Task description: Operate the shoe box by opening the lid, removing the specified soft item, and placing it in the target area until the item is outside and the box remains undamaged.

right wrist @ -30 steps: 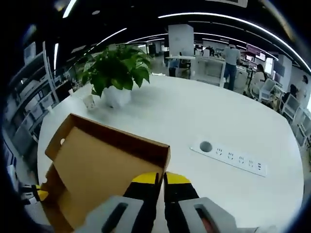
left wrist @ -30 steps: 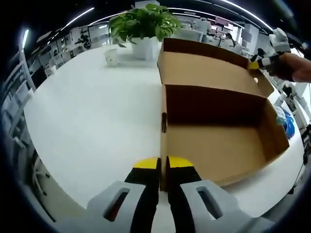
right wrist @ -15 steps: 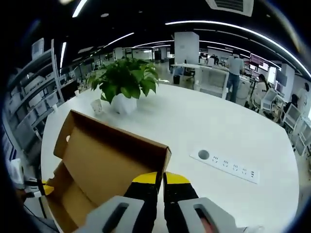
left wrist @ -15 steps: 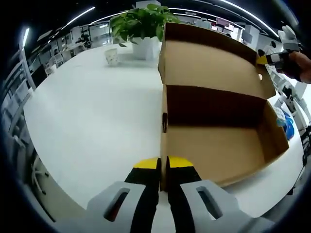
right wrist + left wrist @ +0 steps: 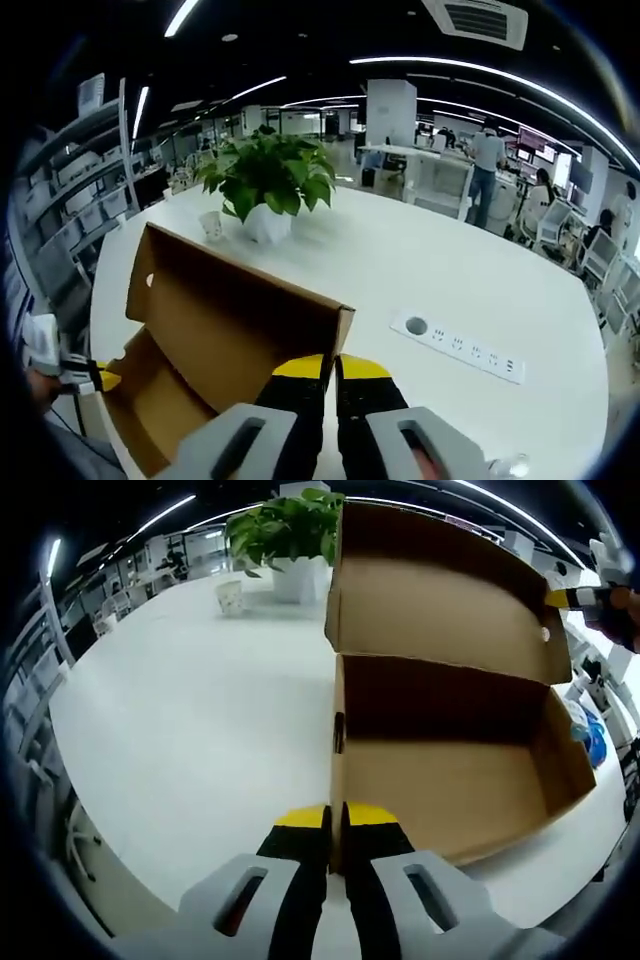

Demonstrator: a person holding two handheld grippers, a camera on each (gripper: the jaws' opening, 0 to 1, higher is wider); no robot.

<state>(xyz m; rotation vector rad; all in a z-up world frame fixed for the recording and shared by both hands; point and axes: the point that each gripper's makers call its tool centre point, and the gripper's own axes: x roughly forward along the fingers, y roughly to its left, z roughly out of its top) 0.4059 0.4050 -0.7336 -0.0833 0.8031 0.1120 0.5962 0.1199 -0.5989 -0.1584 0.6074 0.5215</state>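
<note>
A brown cardboard shoe box (image 5: 450, 780) lies open on the white table, its inside showing bare cardboard. Its hinged lid (image 5: 440, 600) stands almost upright at the far side. My left gripper (image 5: 335, 830) is shut on the box's near corner wall. My right gripper (image 5: 333, 368) is shut on the free edge of the lid (image 5: 230, 320) and holds it up. In the left gripper view the right gripper (image 5: 590, 595) sits at the lid's top right corner. The left gripper (image 5: 95, 378) appears at the lower left of the right gripper view.
A potted green plant (image 5: 290, 530) and a small white cup (image 5: 230, 595) stand on the table behind the box. A blue object (image 5: 592, 738) lies beyond the box's right wall. A white power strip (image 5: 455, 345) sits in the table. People and desks fill the background.
The right gripper has risen and swung the lid further up and back, from tilted to nearly upright. The left gripper and the box body have stayed put.
</note>
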